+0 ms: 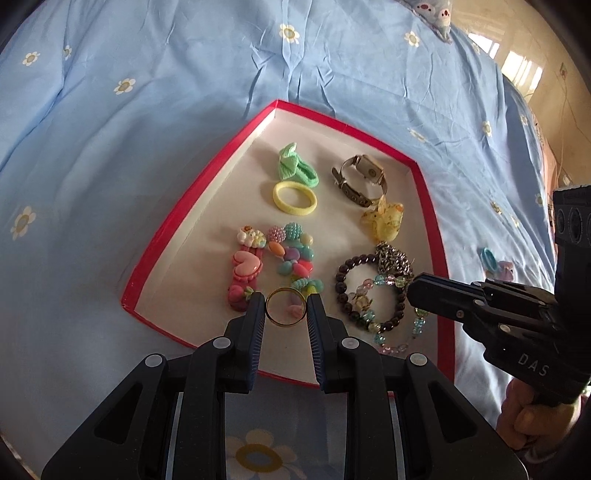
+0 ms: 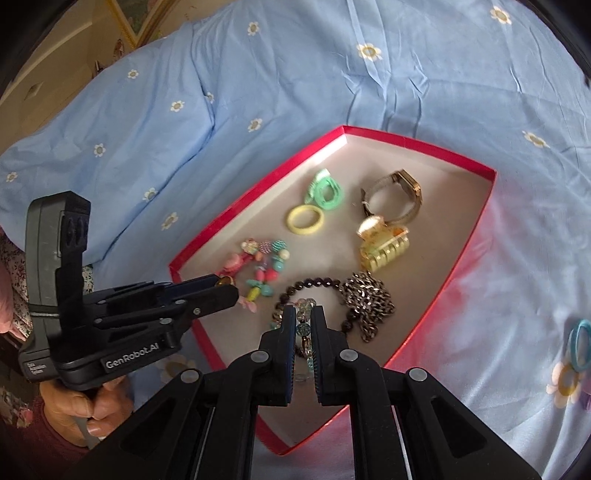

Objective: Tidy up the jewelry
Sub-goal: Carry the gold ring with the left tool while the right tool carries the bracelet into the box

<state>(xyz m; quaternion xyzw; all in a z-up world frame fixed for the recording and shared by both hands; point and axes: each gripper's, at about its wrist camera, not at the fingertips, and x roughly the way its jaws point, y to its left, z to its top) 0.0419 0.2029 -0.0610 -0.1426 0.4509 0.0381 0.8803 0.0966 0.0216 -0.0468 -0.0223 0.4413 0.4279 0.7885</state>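
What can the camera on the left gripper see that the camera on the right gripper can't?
Only the left wrist view shows the whole gold ring pinched in the left gripper, and the pink heart clip plainly.

Only the right wrist view shows the right gripper with its jaws shut on a string of clear, light beads, and the picture frame by the wall.

Both show the red box, the wristwatch, the yellow hair tie, the green scrunchie, the dark bead bracelet and the blue flowered sheet.
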